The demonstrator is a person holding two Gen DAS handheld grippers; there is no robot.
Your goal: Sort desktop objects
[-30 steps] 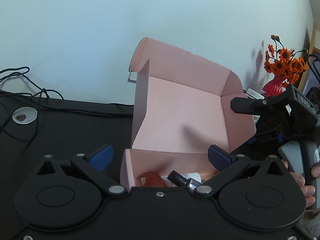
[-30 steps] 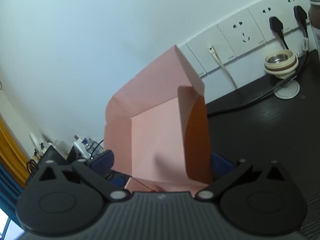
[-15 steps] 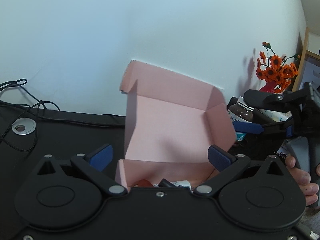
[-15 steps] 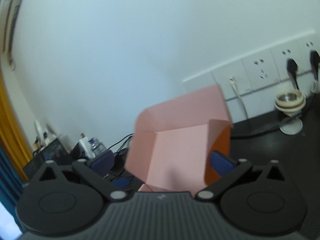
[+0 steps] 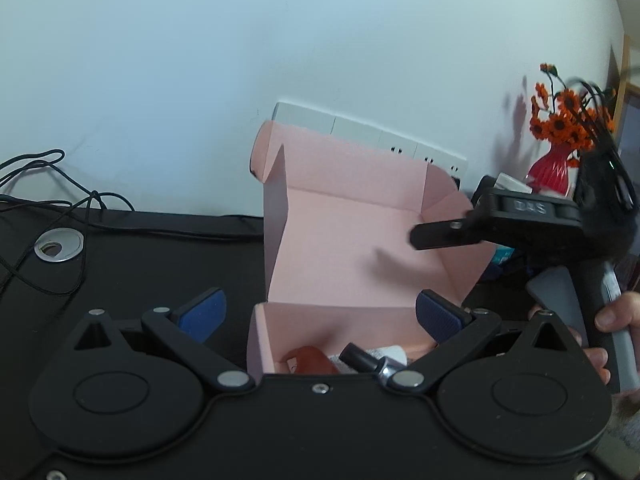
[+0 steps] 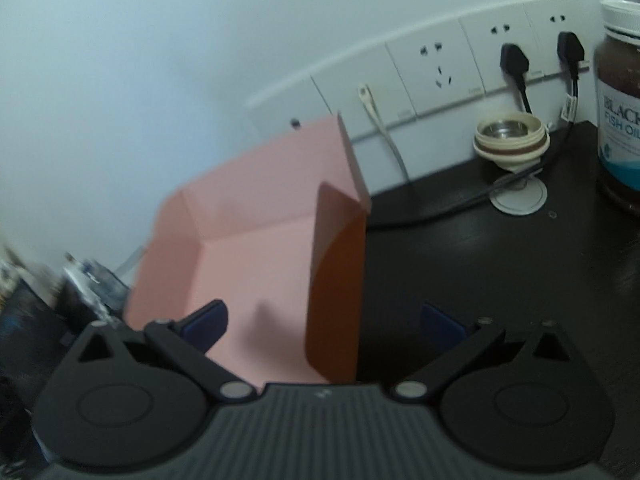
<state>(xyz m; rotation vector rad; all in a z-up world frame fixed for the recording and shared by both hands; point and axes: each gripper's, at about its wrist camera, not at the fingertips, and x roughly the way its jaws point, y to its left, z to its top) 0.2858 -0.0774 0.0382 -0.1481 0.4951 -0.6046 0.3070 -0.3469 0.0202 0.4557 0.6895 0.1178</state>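
Note:
An open pink cardboard box [image 5: 352,248] stands on the black desk with its lid upright. Inside lie a reddish object [image 5: 310,358], a small black-capped bottle [image 5: 362,356] and something white. My left gripper [image 5: 320,314] is open and empty just above the box's near side. My right gripper [image 6: 322,322] is open and empty, with the lid's right side flap [image 6: 336,300] between its fingers; from the left wrist view it [image 5: 508,224] reaches in at the lid's right flap. The box also shows in the right wrist view [image 6: 248,248].
A fish oil bottle [image 6: 620,104] stands at the far right. A cream cap-like object [image 6: 510,140] sits near wall sockets [image 6: 436,68] with plugged cables. A red vase of orange flowers [image 5: 560,136] is right. Black cables [image 5: 44,200] and a desk grommet [image 5: 58,244] lie left.
My right gripper swung away from the box and has come back to the lid's right flap. The left gripper has stayed over the box, open.

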